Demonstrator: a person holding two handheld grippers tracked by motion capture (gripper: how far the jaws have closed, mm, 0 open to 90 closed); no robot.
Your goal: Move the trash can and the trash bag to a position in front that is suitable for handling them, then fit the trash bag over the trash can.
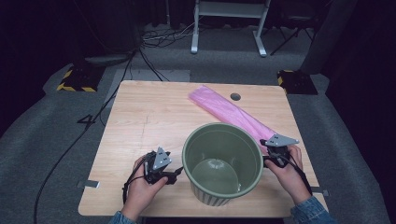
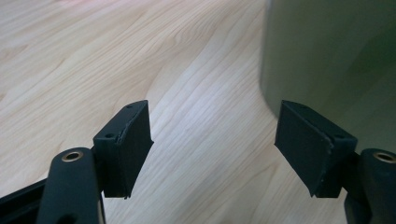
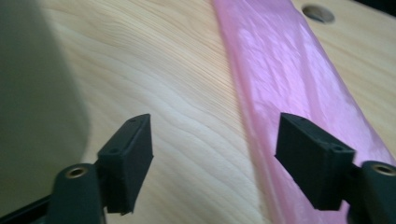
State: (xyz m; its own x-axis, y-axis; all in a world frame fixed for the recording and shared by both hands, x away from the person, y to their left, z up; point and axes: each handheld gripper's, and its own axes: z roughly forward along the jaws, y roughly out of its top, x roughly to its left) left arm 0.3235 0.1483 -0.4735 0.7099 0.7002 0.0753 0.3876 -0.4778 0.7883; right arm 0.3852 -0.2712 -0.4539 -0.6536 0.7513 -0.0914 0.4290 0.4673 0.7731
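Green bin (image 1: 222, 163) stands upright and empty at the near middle of the bench (image 1: 140, 126), mouth up, probably so a liner can go in. Folded pink bag (image 1: 231, 114) lies flat behind it, running from the far side diagonally toward the right gripper (image 1: 273, 151); its near end passes just beside the bin's rim.

Left gripper (image 1: 175, 175) sits low beside the bin's left wall, fingers (image 2: 123, 149) spread, nothing between them. Right gripper: fingers (image 3: 310, 158) spread too, over bare wood at the bag's edge, likely positioned to pick it up.

Count: one bin, one bag, two grippers.
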